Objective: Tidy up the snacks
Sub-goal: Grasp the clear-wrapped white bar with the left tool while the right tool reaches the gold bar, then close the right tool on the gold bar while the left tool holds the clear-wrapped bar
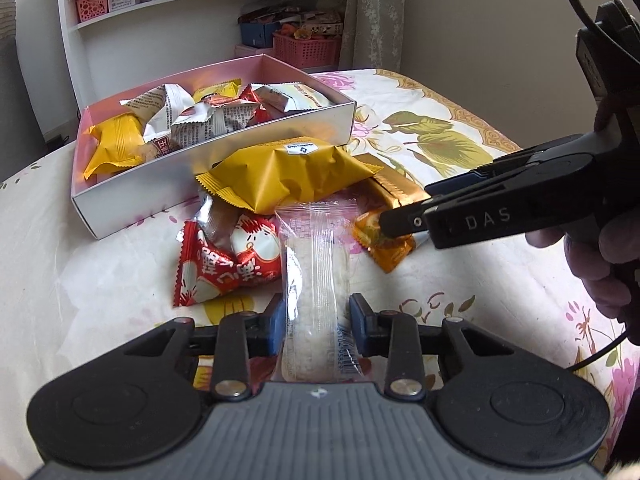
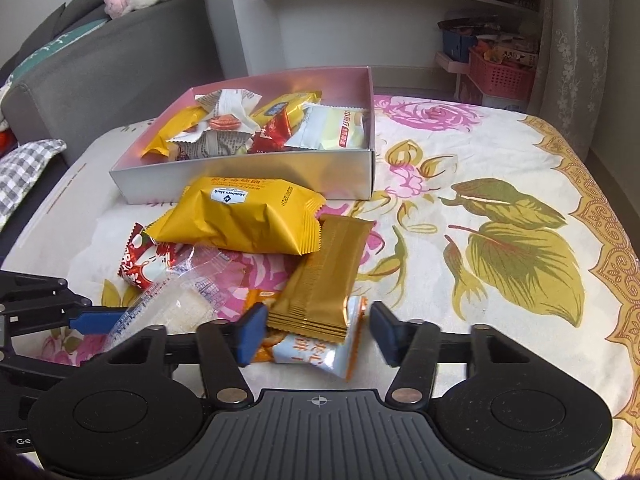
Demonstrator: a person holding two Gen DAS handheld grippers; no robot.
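Left gripper (image 1: 316, 326) clamps clear packet (image 1: 314, 280) — right gripper (image 2: 316, 334) open, straddling gold bar (image 2: 326, 276).

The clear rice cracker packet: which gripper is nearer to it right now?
Left. The left gripper has its fingers on either side of the clear packet. The right gripper is off to the side, straddling the gold bar wrapper.

I see left gripper (image 1: 316, 322) angled down, jaws narrowed; right gripper (image 2: 316, 334) angled down, jaws partly apart.
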